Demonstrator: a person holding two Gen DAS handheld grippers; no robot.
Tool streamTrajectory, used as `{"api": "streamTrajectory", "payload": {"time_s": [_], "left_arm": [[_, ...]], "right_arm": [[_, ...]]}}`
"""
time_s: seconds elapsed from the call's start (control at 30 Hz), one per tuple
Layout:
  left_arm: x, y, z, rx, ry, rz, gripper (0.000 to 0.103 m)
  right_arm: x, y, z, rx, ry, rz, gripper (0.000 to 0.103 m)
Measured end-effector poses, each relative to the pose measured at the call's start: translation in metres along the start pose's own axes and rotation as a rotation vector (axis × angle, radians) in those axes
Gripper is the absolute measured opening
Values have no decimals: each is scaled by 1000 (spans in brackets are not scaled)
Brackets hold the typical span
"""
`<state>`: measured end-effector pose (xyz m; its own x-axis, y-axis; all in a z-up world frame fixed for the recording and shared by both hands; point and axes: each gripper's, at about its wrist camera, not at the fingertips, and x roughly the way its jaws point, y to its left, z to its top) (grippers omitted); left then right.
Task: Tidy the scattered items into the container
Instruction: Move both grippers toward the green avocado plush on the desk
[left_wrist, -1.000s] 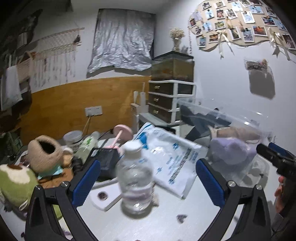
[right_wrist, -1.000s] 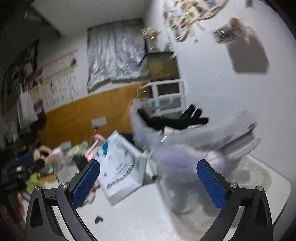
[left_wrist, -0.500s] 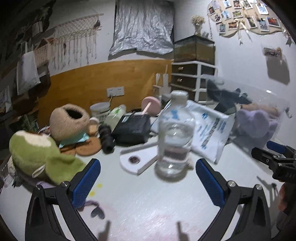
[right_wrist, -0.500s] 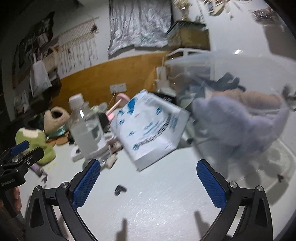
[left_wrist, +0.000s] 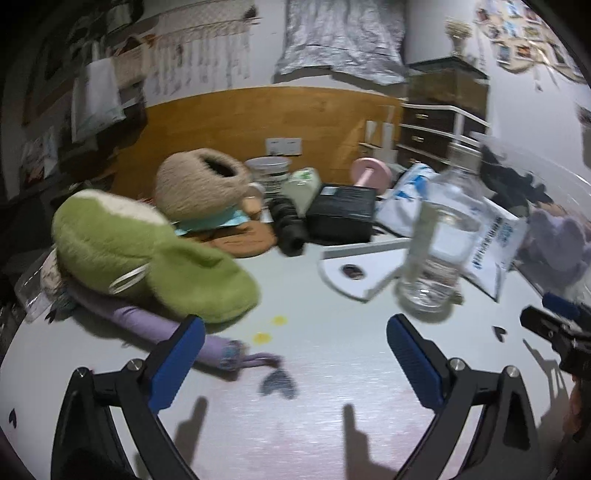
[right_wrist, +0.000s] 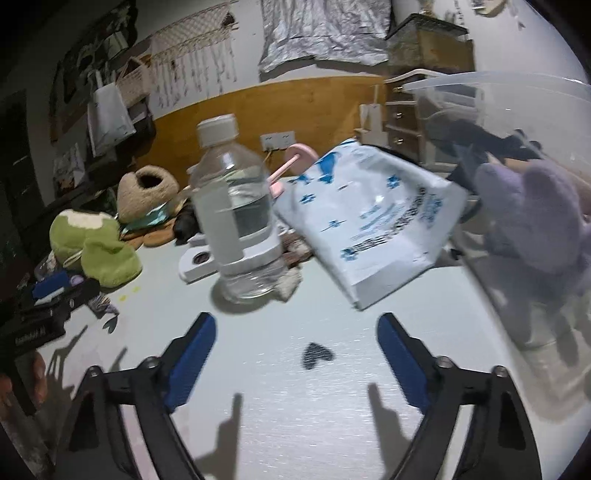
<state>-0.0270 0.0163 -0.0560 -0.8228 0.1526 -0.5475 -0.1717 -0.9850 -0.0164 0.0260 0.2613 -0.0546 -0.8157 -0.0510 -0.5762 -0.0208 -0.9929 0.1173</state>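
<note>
- Clear plastic container (right_wrist: 491, 96) stands at the right end of the white table (right_wrist: 332, 406); a purple plush (right_wrist: 532, 206) and dark things already lie inside it, so the tidying looks partly done.
- Landmark: the water bottle (right_wrist: 232, 206), upright near the table's middle, on a flat white board (right_wrist: 195, 264).
- Right of the bottle, a blue-and-white bag (right_wrist: 373, 218) leans toward the container, between the two.
- Left of the bottle lies a green plush (left_wrist: 147, 254), on top of a purple folded umbrella (left_wrist: 147, 325); behind them a tan plush (left_wrist: 199, 184), a black box (left_wrist: 341, 218) and a black roll (left_wrist: 290, 229) crowd together.
- Left gripper (left_wrist: 295, 350) hovers just short of the umbrella, jaws spread wide, holding nothing, probably lining up on it or the green plush.
- Right gripper (right_wrist: 295, 347) is likewise spread and empty, just before the bottle.
- Pulling the umbrella could drag the plush resting on it.
</note>
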Motion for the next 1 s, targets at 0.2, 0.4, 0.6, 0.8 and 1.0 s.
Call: {"api": "streamTrajectory", "payload": {"time_s": [0.2, 0.4, 0.6, 0.8, 1.0], "left_arm": [[6, 42, -1, -66, 26, 99, 99], [12, 76, 0, -118, 44, 159, 99], [23, 104, 2, -164, 70, 187, 99], [38, 121, 9, -235, 102, 131, 80], [42, 128, 11, -287, 110, 68, 62]], "right_arm": [[10, 26, 0, -57, 30, 43, 56], [16, 48, 0, -110, 57, 88, 43], [3, 63, 9, -155, 38, 115, 38], [-11, 72, 22, -186, 3, 105, 38], [-16, 82, 34, -221, -16, 105, 38]]}}
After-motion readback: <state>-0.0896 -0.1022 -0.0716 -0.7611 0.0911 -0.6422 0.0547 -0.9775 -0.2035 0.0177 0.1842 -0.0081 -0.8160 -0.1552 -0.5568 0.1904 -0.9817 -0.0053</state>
